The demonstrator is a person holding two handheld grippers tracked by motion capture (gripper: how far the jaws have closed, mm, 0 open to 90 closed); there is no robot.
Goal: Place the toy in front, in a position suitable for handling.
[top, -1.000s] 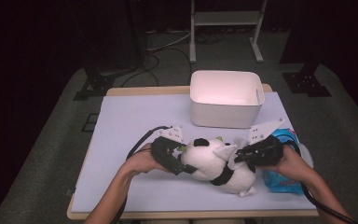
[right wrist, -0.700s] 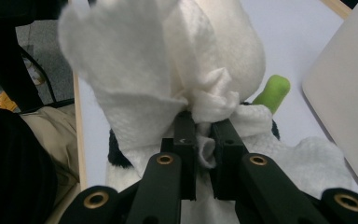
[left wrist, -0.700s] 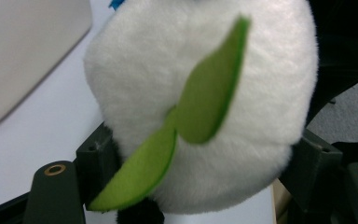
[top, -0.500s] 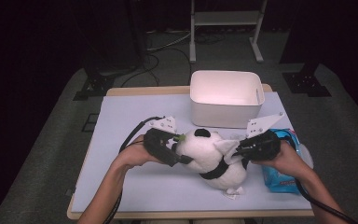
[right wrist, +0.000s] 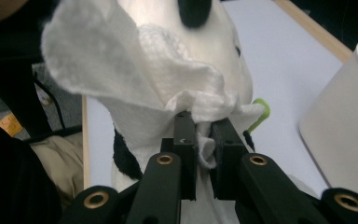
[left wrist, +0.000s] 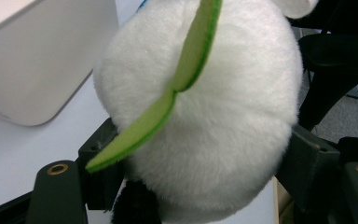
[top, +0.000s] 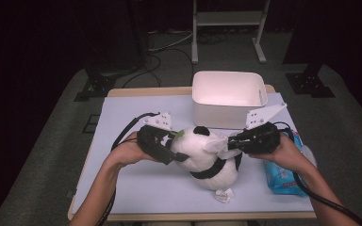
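Note:
A black and white plush panda (top: 206, 160) with a green leaf (left wrist: 168, 100) on its head is held up over the table (top: 132, 117). My left gripper (top: 177, 151) is shut on the panda's head (left wrist: 214, 112), one jaw on each side of it. From the right, my right gripper (top: 232, 143) is shut on a crumpled white wipe (top: 218, 142). In the right gripper view, the wipe (right wrist: 135, 70) lies spread against the panda (right wrist: 221, 51) just past my right gripper (right wrist: 205, 135).
A white plastic bin (top: 228, 96) stands empty at the back of the table, right behind the panda. A blue packet of wipes (top: 283, 174) lies under the person's right wrist near the right edge. The bin's wall (right wrist: 345, 121) is close on the right.
Both hands have risen and drifted a little left and away, carrying the panda and the wipe with them. The panda now hangs more upright. Both grips are unchanged.

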